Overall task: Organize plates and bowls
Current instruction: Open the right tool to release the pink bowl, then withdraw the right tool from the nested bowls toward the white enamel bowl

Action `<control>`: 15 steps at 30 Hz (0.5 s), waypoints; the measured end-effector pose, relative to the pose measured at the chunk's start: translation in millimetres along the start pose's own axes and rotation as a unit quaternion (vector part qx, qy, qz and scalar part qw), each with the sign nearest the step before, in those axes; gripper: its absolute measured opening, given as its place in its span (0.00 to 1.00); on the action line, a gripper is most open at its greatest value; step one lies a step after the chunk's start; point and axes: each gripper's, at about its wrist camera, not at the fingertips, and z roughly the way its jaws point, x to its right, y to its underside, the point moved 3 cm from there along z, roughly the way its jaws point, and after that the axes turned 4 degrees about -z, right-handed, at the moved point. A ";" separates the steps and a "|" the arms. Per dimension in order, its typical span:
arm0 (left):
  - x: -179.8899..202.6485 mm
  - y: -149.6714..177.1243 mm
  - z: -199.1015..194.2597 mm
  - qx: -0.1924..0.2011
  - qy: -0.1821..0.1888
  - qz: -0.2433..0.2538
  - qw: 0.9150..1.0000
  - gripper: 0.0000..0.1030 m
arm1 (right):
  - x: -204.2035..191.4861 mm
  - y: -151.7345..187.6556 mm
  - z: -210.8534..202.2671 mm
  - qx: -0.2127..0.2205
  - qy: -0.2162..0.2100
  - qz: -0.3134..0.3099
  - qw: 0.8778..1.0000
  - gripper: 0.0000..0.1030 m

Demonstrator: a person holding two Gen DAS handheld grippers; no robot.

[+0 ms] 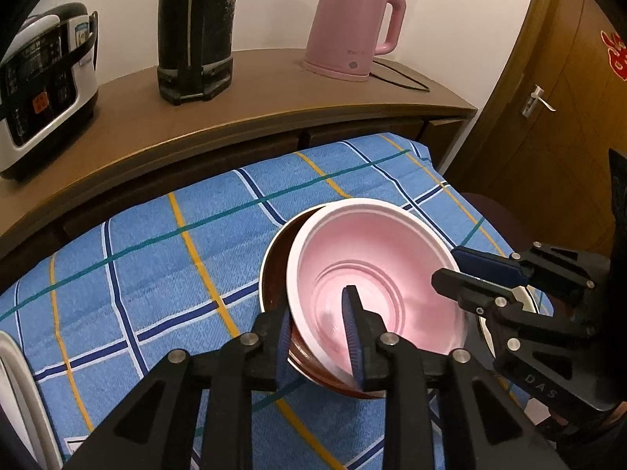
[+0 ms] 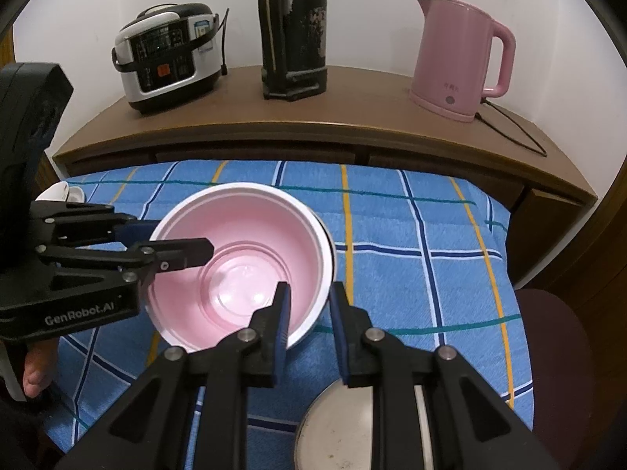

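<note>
Both tools straddled the pink bowl's rim as it nested into the brown one.

The pink plastic bowl [image 1: 376,274] sat tilted inside a brown bowl [image 1: 274,274] on the blue checked cloth [image 1: 156,274]. The left tool [image 1: 317,337] and right tool [image 2: 309,313] each stood narrowly parted astride its rim, grip unclear. Next, I judged, seating it level.

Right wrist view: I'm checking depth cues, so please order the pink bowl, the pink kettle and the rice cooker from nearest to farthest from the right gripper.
1. Pink bowl, just left of the right gripper.
2. Pink kettle, back right on the wooden counter.
3. Rice cooker, back left; it and the kettle are too close to call.
</note>
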 end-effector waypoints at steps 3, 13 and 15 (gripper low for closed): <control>-0.8 -0.4 0.1 0.001 0.001 -0.002 1.000 0.27 | 0.3 -0.3 0.2 0.000 0.000 -0.001 1.000 0.21; 14.4 -2.3 -18.7 0.060 -0.032 0.044 0.997 0.75 | 0.5 1.3 -0.1 0.002 -0.003 -0.001 1.000 0.21; 16.1 -3.4 -19.8 0.065 -0.026 0.049 0.996 0.75 | 0.4 1.4 -1.2 0.004 -0.002 0.000 1.000 0.21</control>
